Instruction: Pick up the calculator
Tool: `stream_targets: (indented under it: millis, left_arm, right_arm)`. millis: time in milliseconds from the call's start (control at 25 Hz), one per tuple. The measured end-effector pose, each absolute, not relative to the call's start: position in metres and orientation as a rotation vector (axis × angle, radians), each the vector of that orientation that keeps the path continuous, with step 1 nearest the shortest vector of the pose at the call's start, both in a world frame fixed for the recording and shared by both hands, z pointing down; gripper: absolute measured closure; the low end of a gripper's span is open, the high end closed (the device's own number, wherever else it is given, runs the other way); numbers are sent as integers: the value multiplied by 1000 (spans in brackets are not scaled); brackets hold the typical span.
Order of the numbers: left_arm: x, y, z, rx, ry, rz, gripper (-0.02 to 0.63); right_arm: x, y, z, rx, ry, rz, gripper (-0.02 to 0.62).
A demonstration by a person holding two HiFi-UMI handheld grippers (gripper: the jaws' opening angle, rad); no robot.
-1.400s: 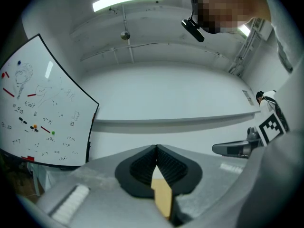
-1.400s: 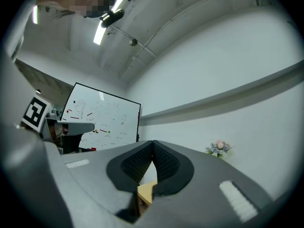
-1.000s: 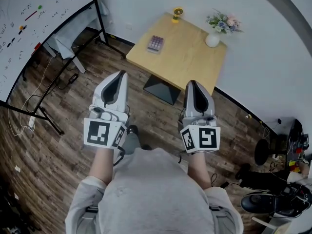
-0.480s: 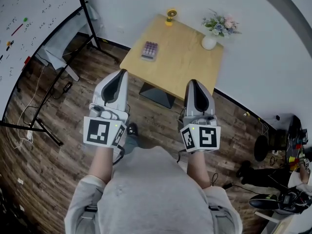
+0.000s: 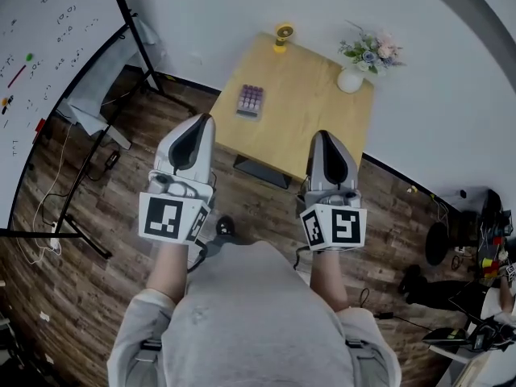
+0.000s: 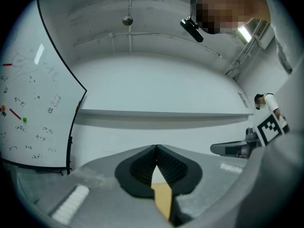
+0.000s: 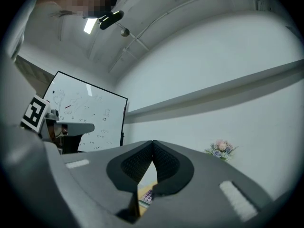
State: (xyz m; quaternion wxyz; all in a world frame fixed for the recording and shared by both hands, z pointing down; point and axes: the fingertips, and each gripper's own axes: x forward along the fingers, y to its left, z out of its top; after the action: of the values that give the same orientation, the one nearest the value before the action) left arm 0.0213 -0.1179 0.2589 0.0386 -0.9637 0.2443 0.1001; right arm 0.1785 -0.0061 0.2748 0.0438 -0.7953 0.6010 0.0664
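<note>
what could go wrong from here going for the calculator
The left gripper and right gripper are shut; reaching the calculator like that could shove it. It lies flat close to the table's edge, so a shove may knock it off.

Dark plank floor, white wall, whiteboard at left, wooden table

Found bare table open all round the calculator, with flower vase and small yellow object well apart at the far edge, whiteboard stand off to the left.
</note>
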Motion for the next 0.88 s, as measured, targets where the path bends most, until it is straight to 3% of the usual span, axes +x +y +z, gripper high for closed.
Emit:
stream_targets:
  millis: [880]
  left_arm:
    - [56,-227,266,-3002,602,310,600]
  right_arm:
    - [202,-102,282,-2522,1724,202,594]
